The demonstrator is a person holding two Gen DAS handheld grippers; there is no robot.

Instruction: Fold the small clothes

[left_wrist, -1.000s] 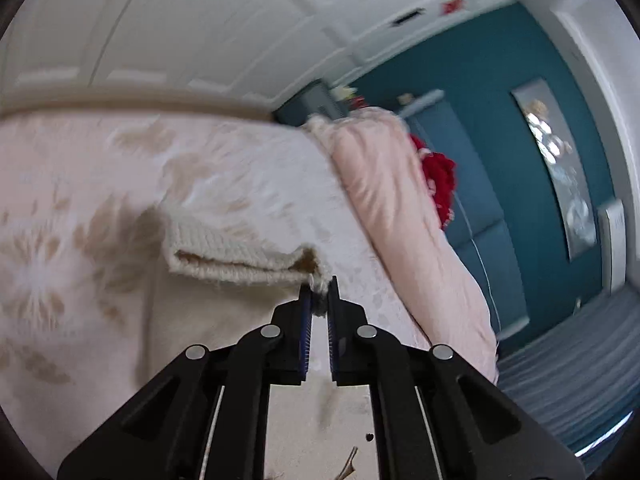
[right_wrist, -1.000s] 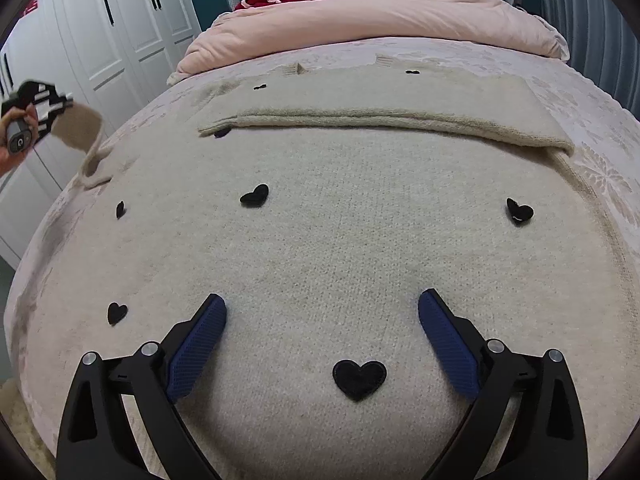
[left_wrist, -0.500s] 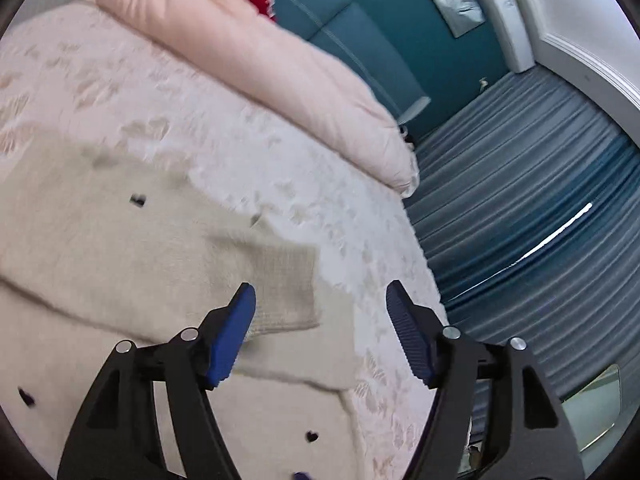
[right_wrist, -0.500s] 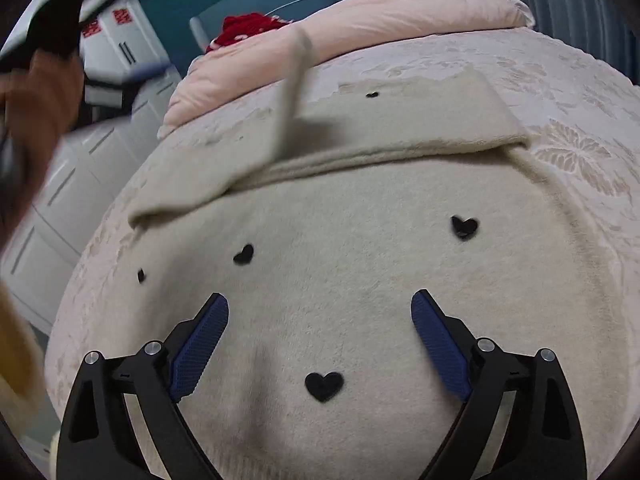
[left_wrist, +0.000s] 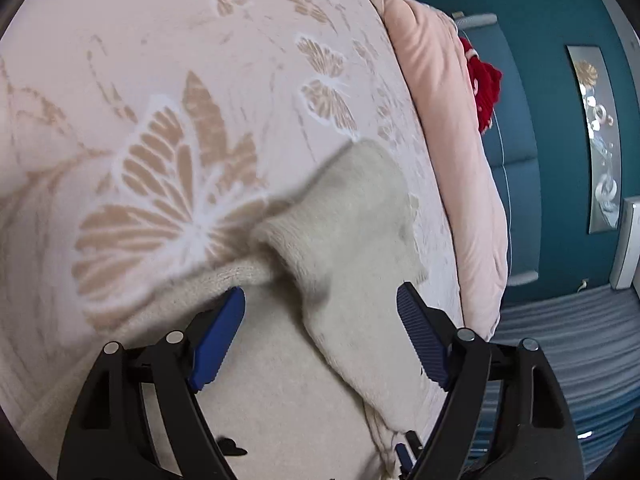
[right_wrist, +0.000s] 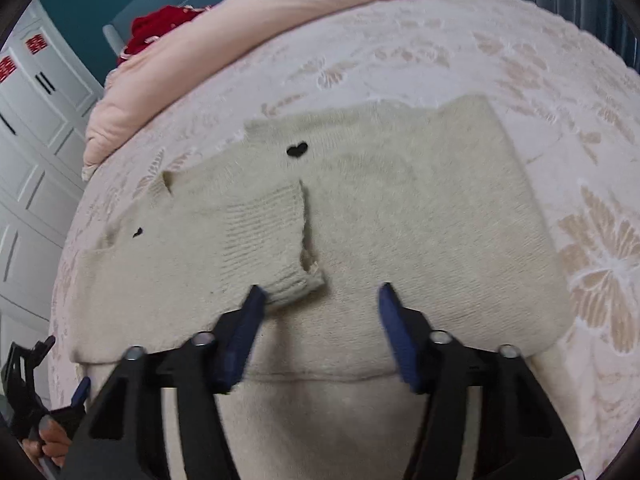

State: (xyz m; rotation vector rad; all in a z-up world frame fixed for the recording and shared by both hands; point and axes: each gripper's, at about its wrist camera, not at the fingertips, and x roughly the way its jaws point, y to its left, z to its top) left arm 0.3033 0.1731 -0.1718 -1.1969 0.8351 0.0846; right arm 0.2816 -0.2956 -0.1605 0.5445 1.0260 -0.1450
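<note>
Both hand-held grippers gape, empty: left (left_wrist: 320, 308), right (right_wrist: 318, 320) | fuzzy cream knit sweater (right_wrist: 400, 216) | ribbed cuff (right_wrist: 268, 228) folded over

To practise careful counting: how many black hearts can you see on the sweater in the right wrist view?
2: one heart near the far edge of the sweater, one small heart at the left. Folds may hide others.

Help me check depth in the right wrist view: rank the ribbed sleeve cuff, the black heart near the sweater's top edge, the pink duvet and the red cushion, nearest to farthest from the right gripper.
1. Ribbed sleeve cuff, by the left fingertip of the right gripper.
2. Black heart, higher on the sweater, centre.
3. Pink duvet, across the bed's far end.
4. Red cushion, behind the duvet, upper left.
</note>
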